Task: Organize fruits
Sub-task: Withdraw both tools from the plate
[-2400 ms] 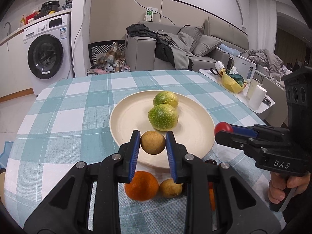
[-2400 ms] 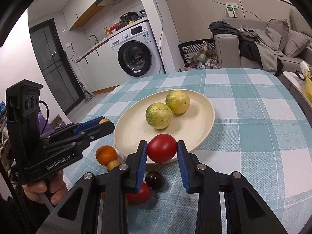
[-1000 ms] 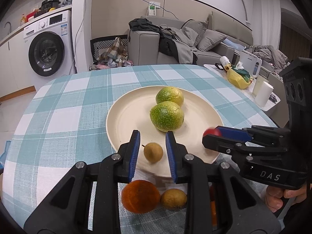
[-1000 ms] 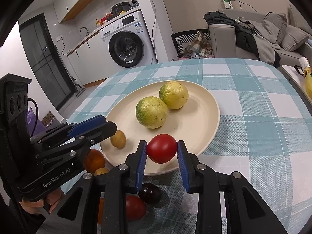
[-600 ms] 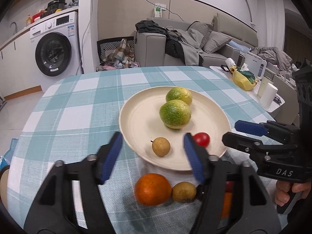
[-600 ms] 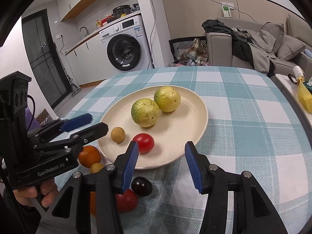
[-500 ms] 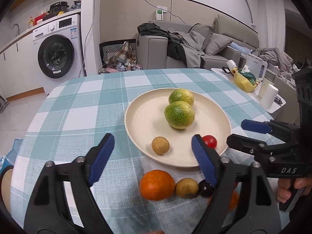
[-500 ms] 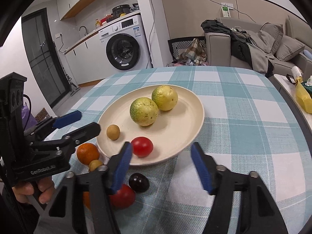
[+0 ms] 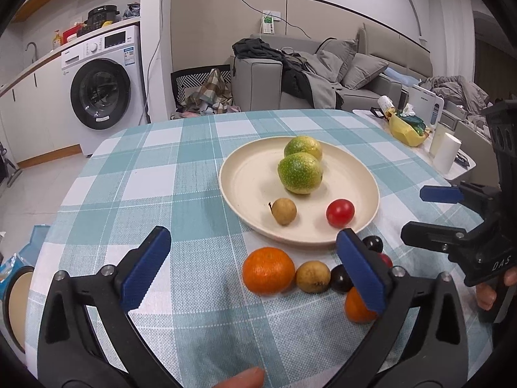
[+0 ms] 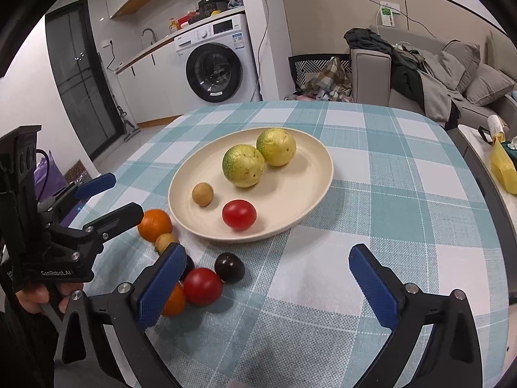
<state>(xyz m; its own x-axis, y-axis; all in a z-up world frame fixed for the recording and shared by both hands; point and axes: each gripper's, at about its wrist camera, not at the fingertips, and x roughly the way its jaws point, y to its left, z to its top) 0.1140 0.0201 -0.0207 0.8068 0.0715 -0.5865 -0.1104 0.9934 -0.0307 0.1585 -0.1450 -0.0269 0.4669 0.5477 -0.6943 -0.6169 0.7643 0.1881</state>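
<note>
Both claws now stand wide open and empty, drawn back toward the near edge of the table (image 9: 194, 161); a short while ago the left claw (image 9: 255, 271) gripped the small brown fruit (image 9: 283, 211) and the right claw (image 10: 268, 281) gripped the red tomato (image 10: 239, 214). Both items have since been released and rest on the cream plate (image 10: 310, 148), apart from each other, on its near part. Finding: two placements are complete, and four fruits now occupy the plate, the other two being green-yellow citrus fruits (image 10: 243, 166) touching one another toward the far side. Outstanding items lie on the checked cloth just in front of the plate: an orange (image 9: 268, 270), a second brown fruit (image 9: 312, 276) touching it, two dark plums (image 10: 229, 267), another red tomato (image 10: 203, 286) and a second orange partly hidden behind a claw finger. Judgement: the task is partly done, with this cluster left to transfer. The fruits appear whole, smooth and round; they seem liable to roll if set down carelessly.
</note>
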